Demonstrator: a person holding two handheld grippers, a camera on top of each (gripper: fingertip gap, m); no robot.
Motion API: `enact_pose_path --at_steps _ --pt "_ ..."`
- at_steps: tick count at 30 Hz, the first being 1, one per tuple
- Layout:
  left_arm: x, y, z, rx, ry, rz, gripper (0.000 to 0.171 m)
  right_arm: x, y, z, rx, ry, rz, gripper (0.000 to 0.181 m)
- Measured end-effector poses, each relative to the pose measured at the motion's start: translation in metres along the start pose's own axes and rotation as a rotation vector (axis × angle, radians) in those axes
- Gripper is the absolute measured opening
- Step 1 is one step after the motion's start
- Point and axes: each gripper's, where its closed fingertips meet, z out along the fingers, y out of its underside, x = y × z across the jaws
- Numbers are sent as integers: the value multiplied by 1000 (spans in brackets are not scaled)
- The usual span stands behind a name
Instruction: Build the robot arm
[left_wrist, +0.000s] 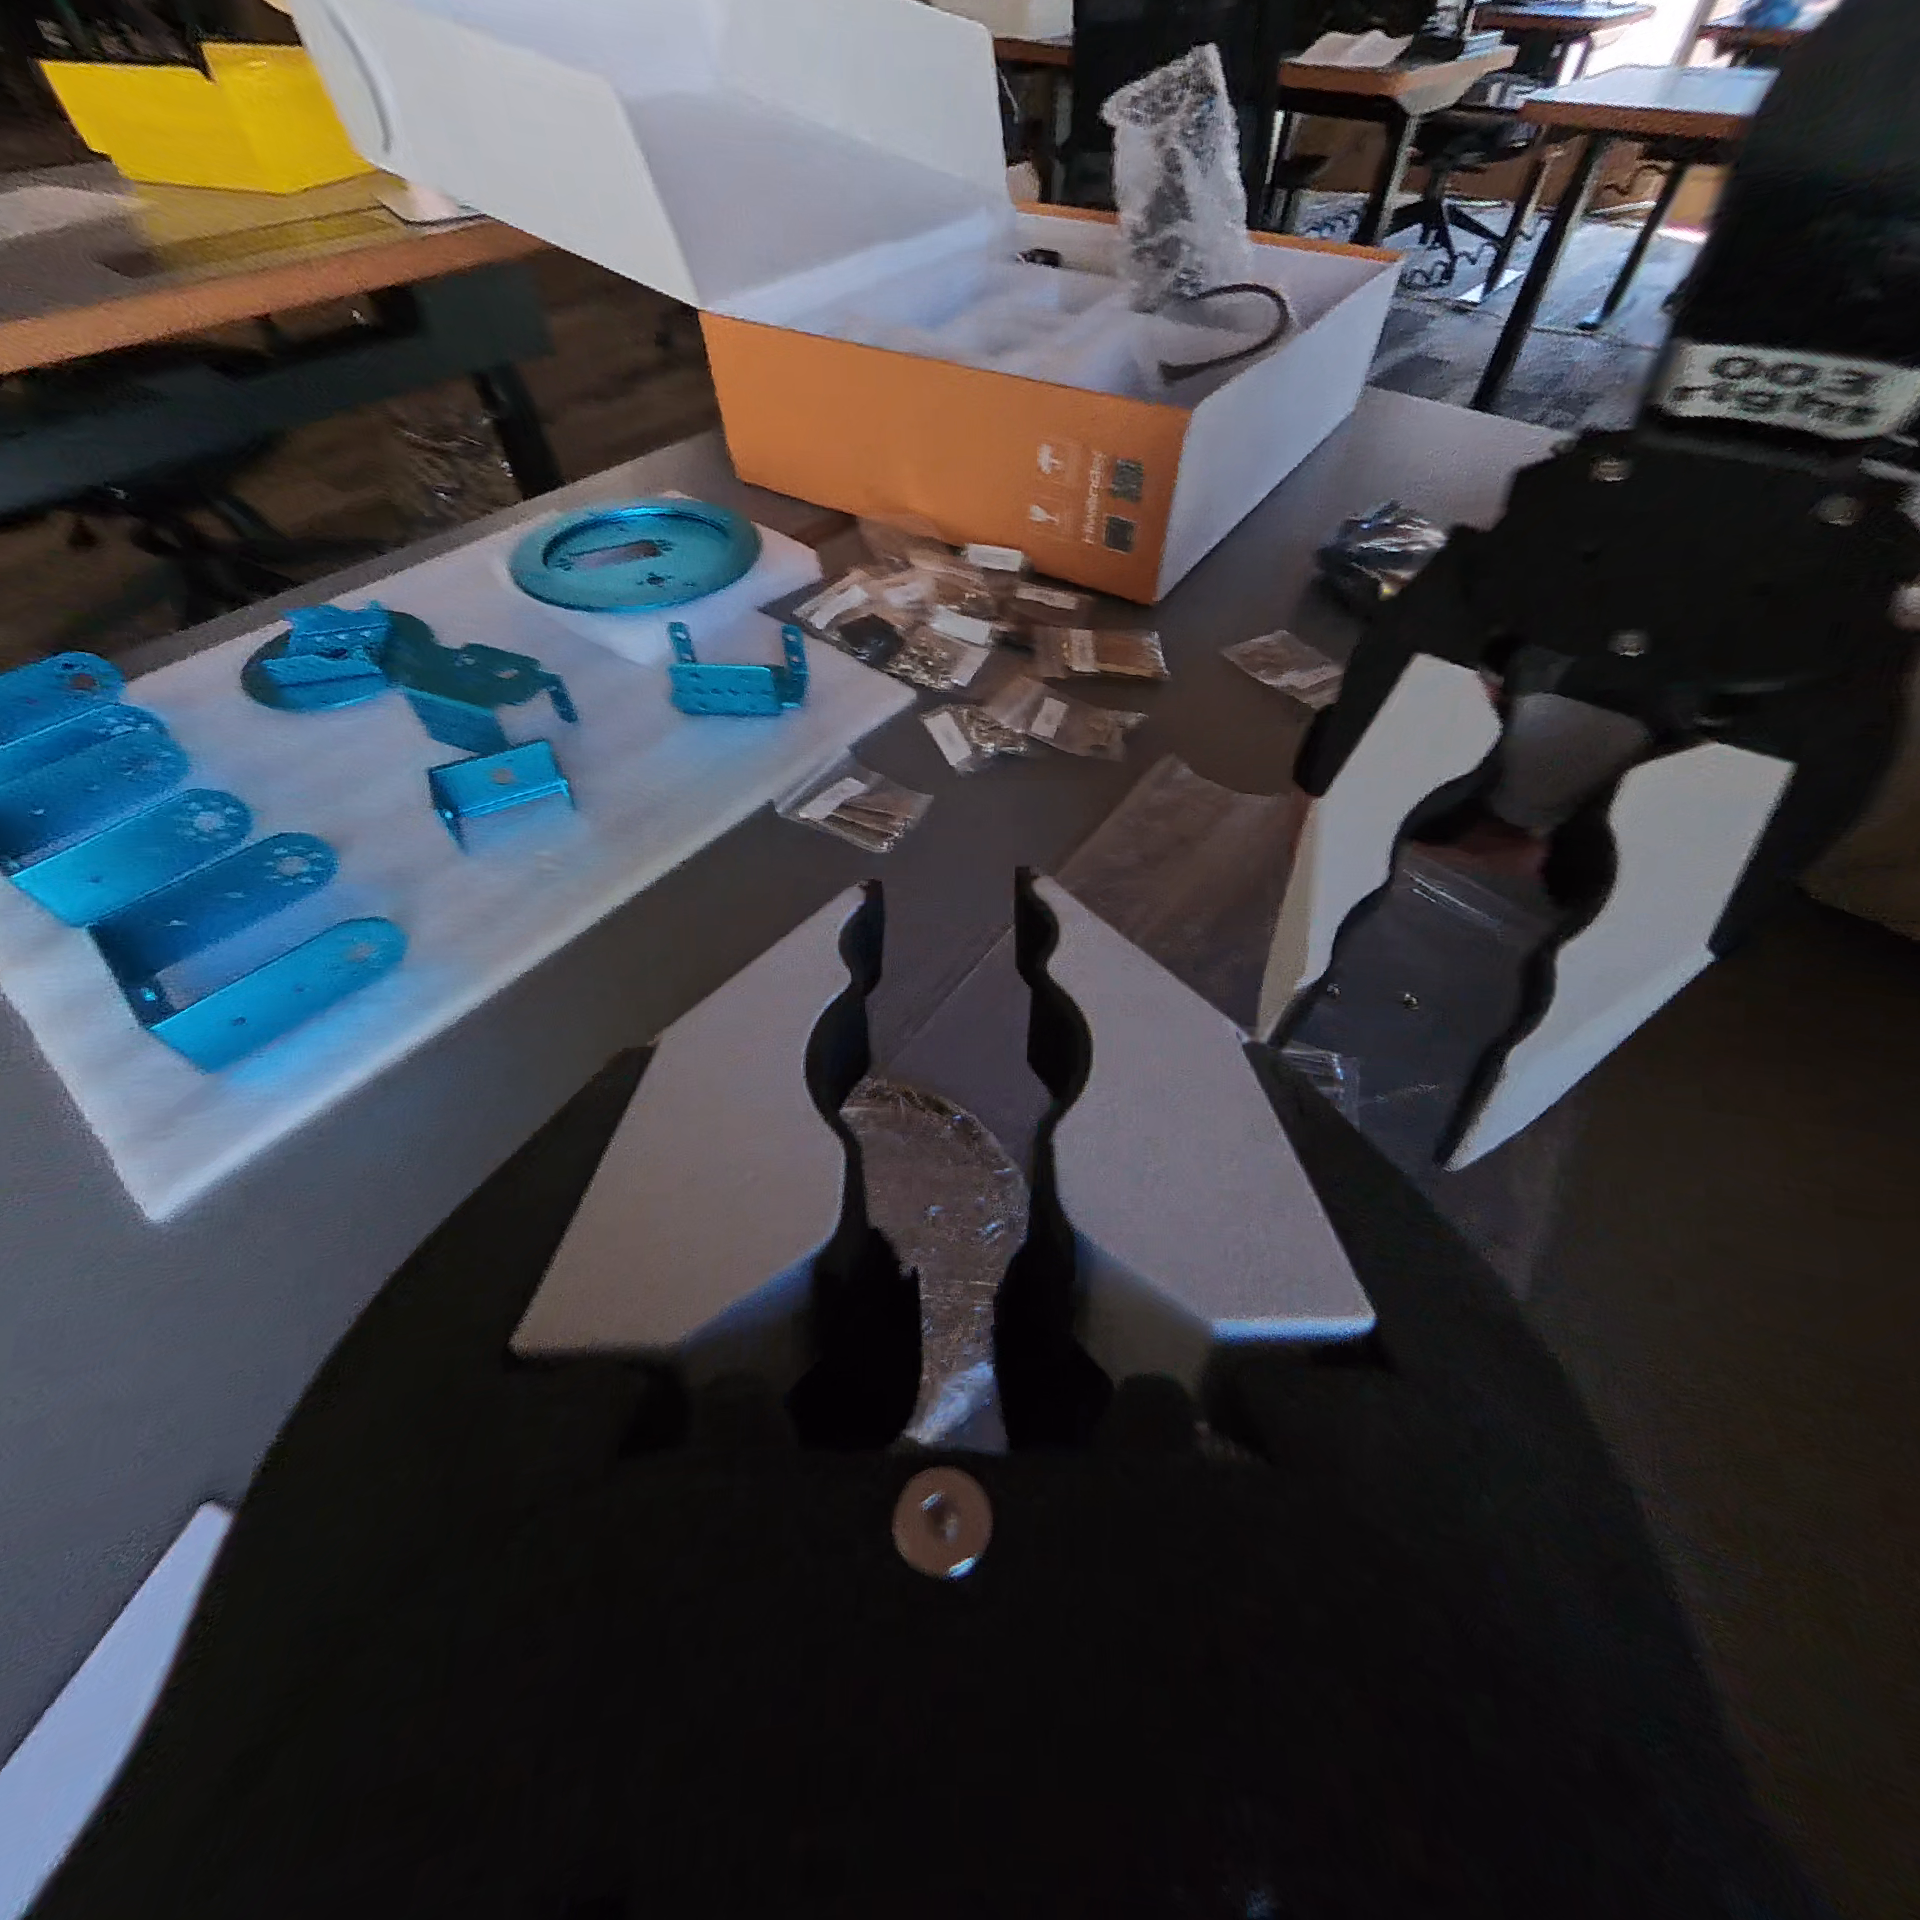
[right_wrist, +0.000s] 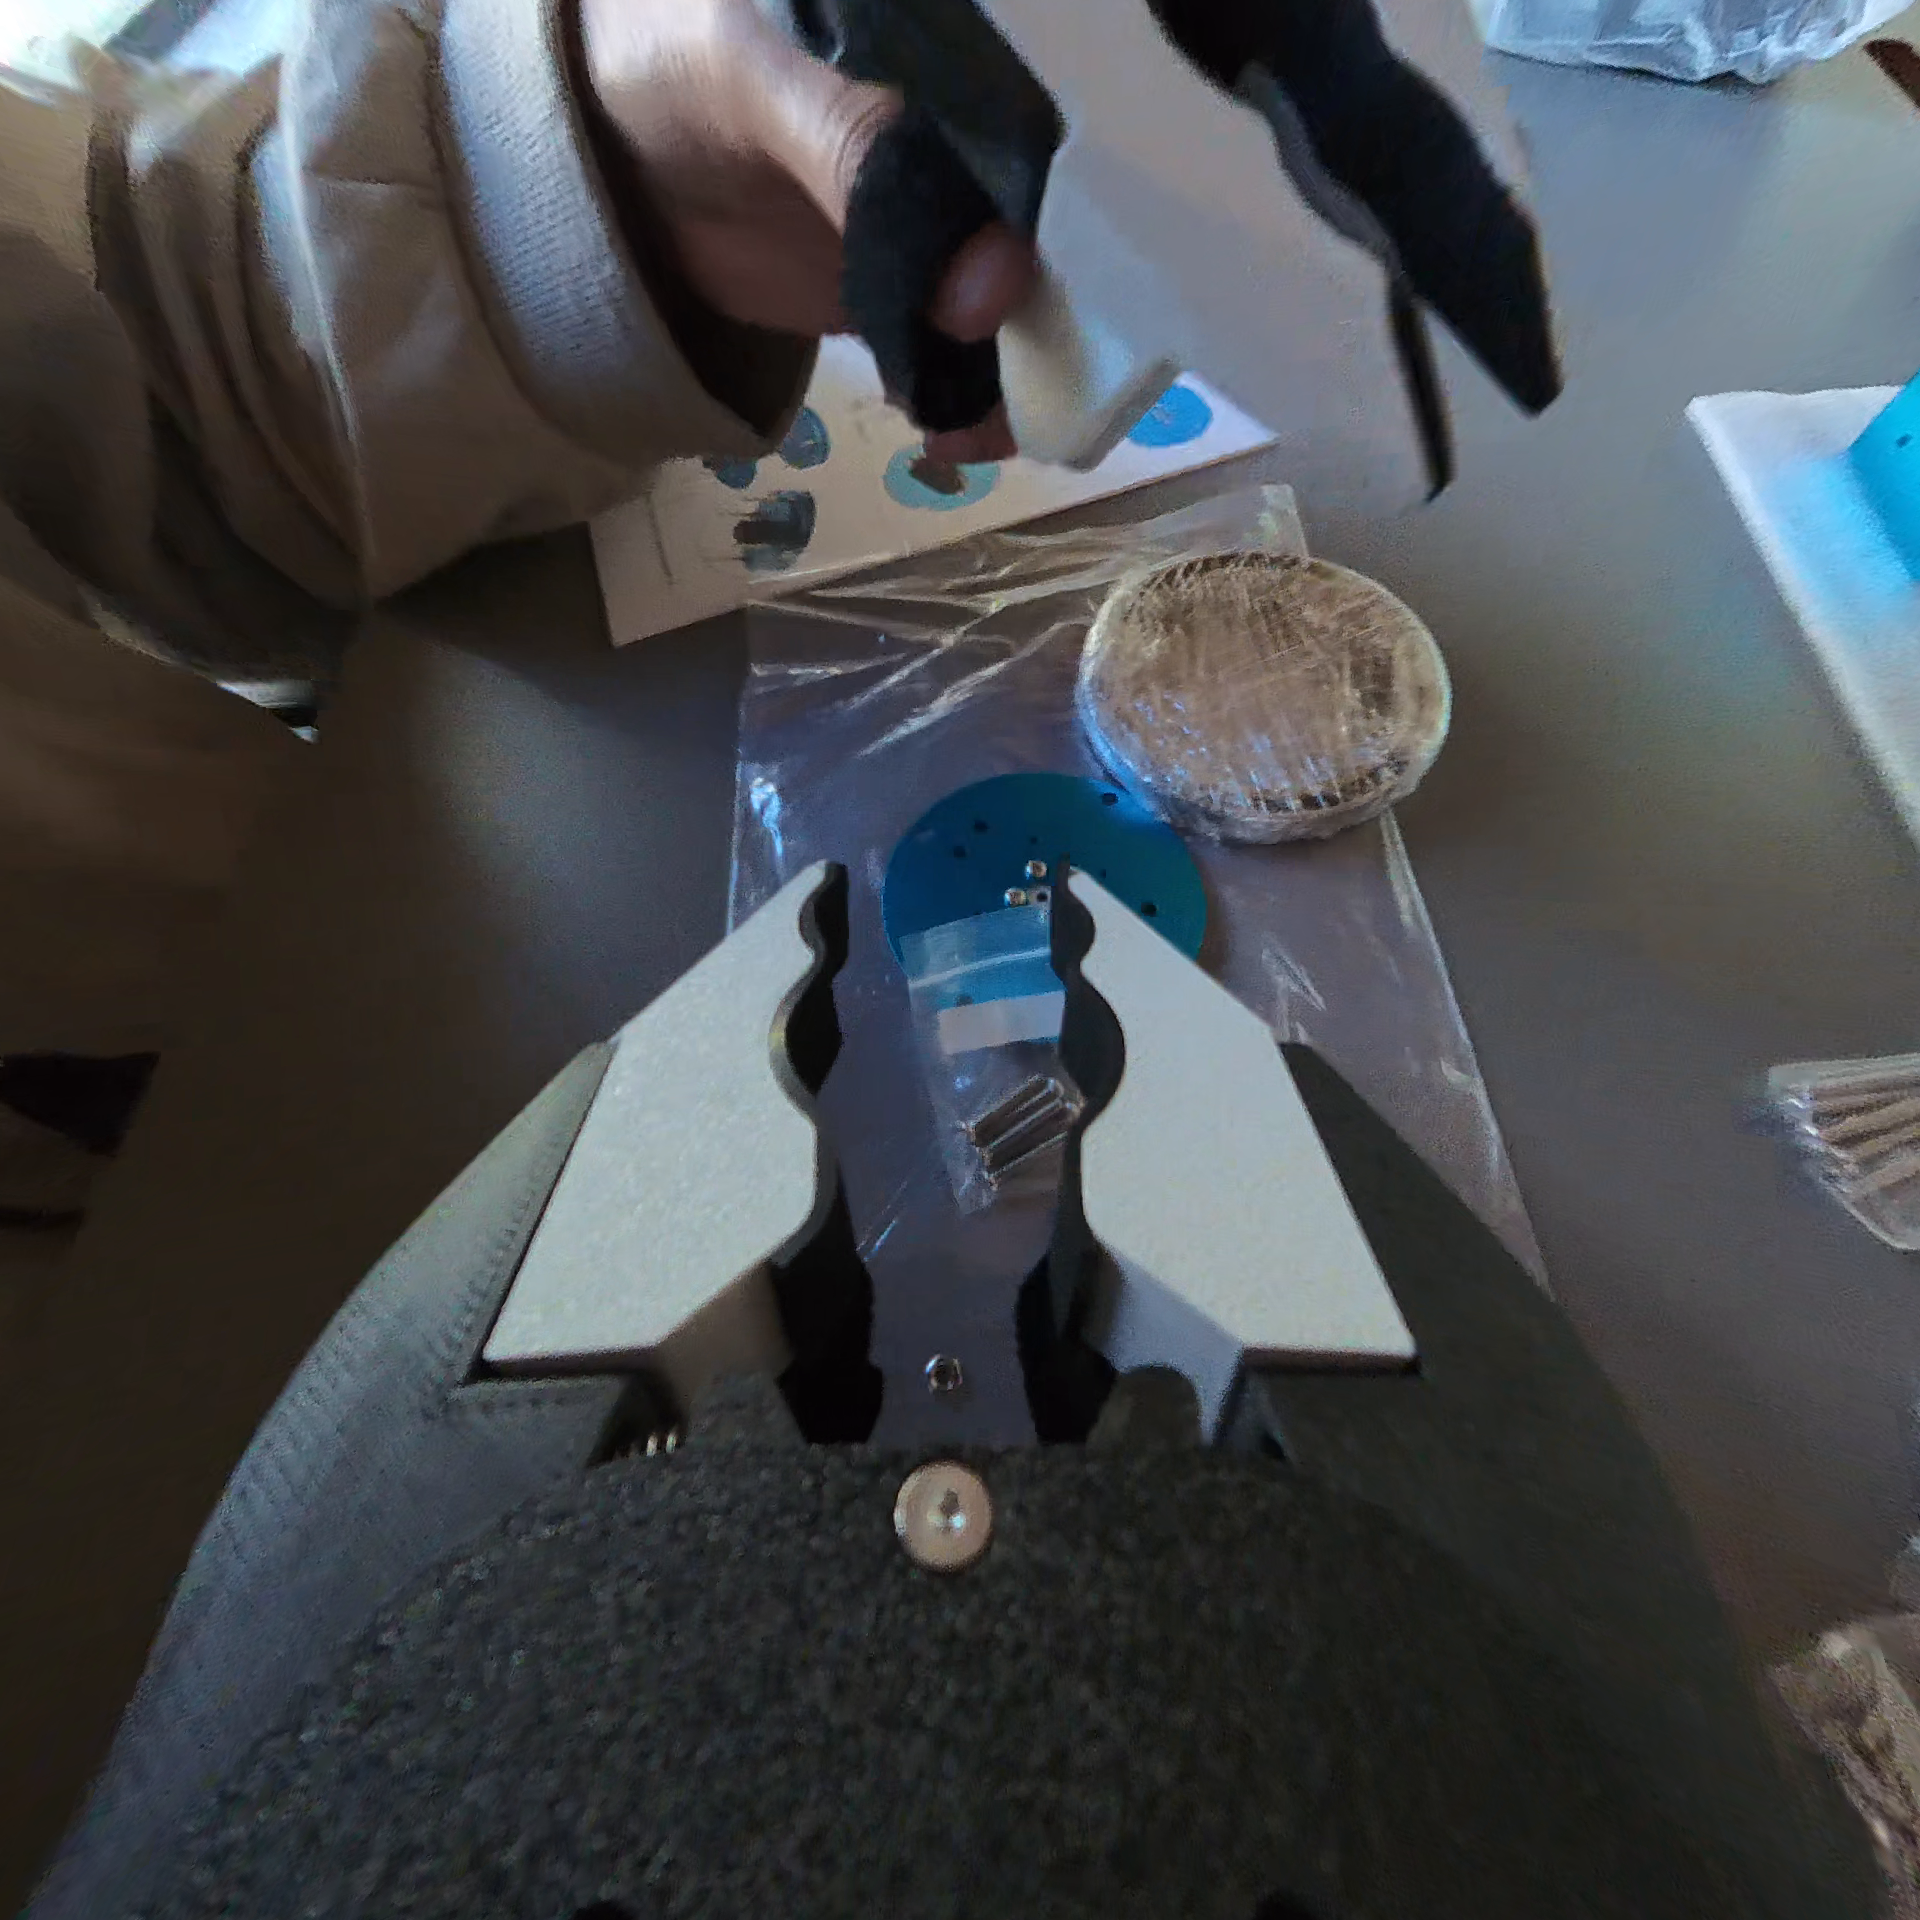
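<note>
Grey tabletop (right_wrist: 1662, 312) fills both views, with desks and chairs blurred at the upper right of the left wrist frame.

Between the parted fingers of the right gripper (right_wrist: 951, 883) lies a small clear packet of screws (right_wrist: 1013, 1138), close against the inner edge of the right finger, though I cannot tell whether it touches. Just beyond the fingertips sits a blue metal disc (right_wrist: 997, 842) with small holes, a strip of tape across its near side. Both rest on a clear plastic bag (right_wrist: 852, 686). At the bag's far right corner is a round, film-wrapped puck (right_wrist: 1262, 691), its rim overlapping the disc's edge. Past the bag a white sheet printed with blue circles (right_wrist: 1039, 488) lies under a person's hand (right_wrist: 748, 197) in a beige sleeve, at upper centre.

The left gripper (left_wrist: 945, 899) also stands released, gripping nothing — the same wrapped puck (left_wrist: 935, 1184) shows low in its gap, on the table beneath. To the right the right gripper (left_wrist: 1382, 1101) points down at the bag. At left, a white foam sheet (left_wrist: 644, 831) carries blue brackets (left_wrist: 187, 831) and a blue ring (left_wrist: 634, 556). Small hardware packets (left_wrist: 987, 644) are scattered in front of an open orange-and-white box (left_wrist: 935, 436) at upper centre.
</note>
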Motion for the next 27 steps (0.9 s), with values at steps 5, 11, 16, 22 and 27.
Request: enact_pose_path --at_steps 5,11,16,22,27 --pt "7 8 5 -44 63 -114 24 -12 13 0 -65 130 -93 45" --pt "3 15 9 -53 113 -251 24 -4 38 7 -181 310 -219 46" --pt "8 16 11 -45 192 -377 24 3 31 2 -190 459 -383 0" --pt "13 9 6 -7 288 -477 25 21 6 -25 -83 584 -363 0" --pt "15 12 7 -28 306 -496 25 29 3 -36 -6 555 -239 0"
